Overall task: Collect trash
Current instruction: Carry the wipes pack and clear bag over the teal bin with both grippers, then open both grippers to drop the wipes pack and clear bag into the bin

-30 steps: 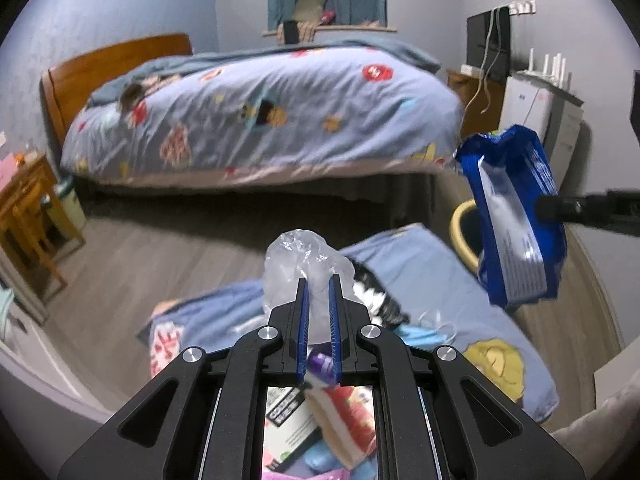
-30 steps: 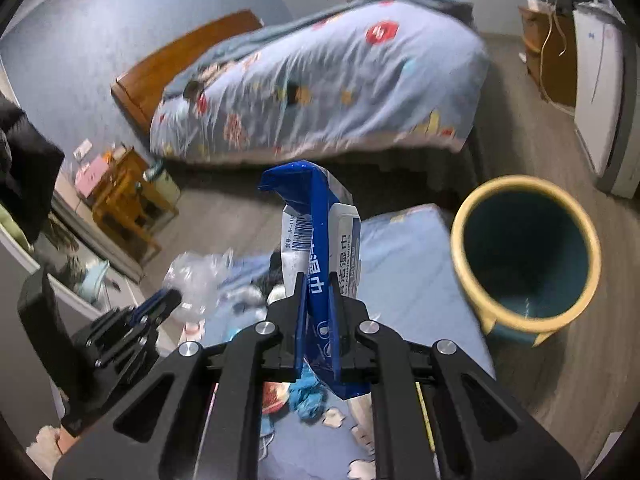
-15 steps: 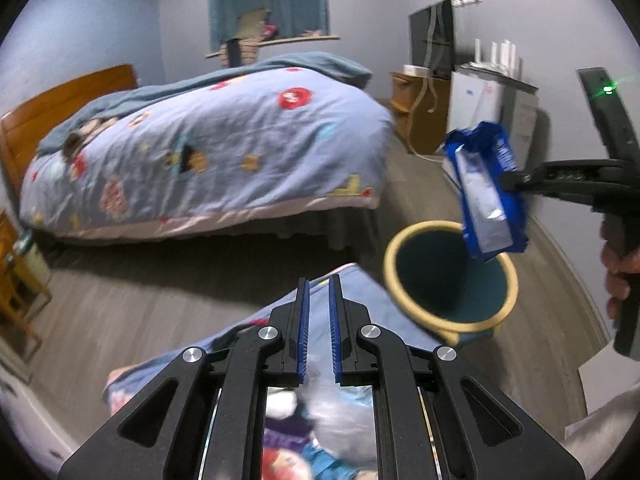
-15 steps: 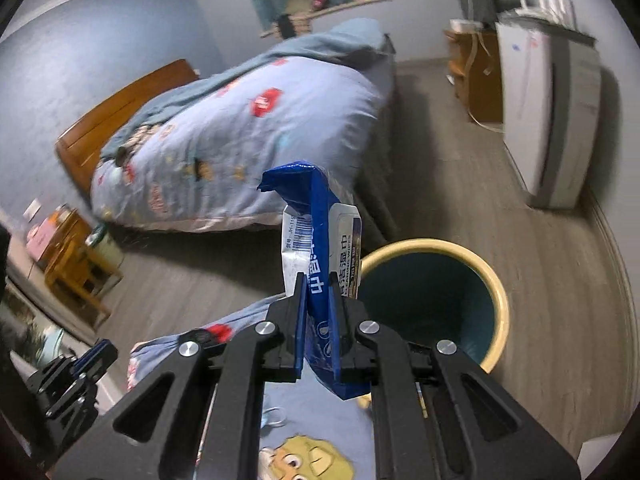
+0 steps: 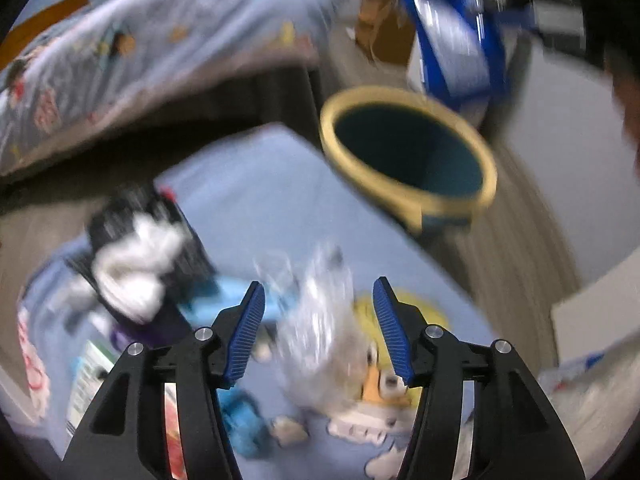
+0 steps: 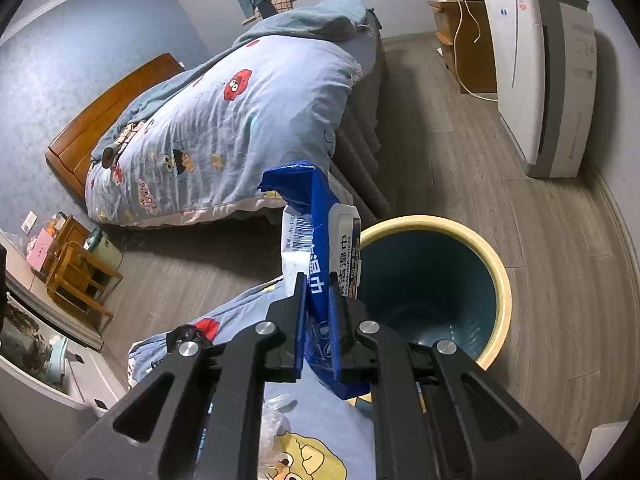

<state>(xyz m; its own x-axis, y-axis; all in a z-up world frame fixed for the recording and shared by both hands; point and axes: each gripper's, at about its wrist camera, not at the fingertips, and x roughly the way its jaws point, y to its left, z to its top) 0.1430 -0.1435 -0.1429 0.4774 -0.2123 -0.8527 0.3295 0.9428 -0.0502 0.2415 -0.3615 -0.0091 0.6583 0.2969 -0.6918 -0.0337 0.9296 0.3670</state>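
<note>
My left gripper (image 5: 319, 284) points down at a blue cartoon-print cloth (image 5: 260, 184) on the floor. Its jaws are opening, and a crumpled clear plastic bag (image 5: 320, 332) lies blurred between them, free of the pads. Beyond the cloth's far corner stands a teal bin with a yellow rim (image 5: 452, 204). My right gripper (image 6: 318, 284) is shut on a blue wet-wipes pack (image 6: 316, 232), which it holds upright just left of the bin's rim (image 6: 502, 280). From the left wrist, that pack (image 5: 452, 40) hangs above the bin's far side. The clear bag (image 6: 274, 420) shows under the right gripper.
More litter lies on the cloth: a black and white bundle (image 5: 136, 256), blue scraps (image 5: 244, 428) and a printed packet (image 5: 88, 380). A bed with a blue quilt (image 6: 224, 120) fills the back. A white appliance (image 6: 544, 80) stands at the right wall, a wooden stool (image 6: 80, 276) at the left.
The left gripper has tipped down toward the cloth and its jaws have spread, letting go of the clear bag. The right gripper has carried the blue pack over to the bin.
</note>
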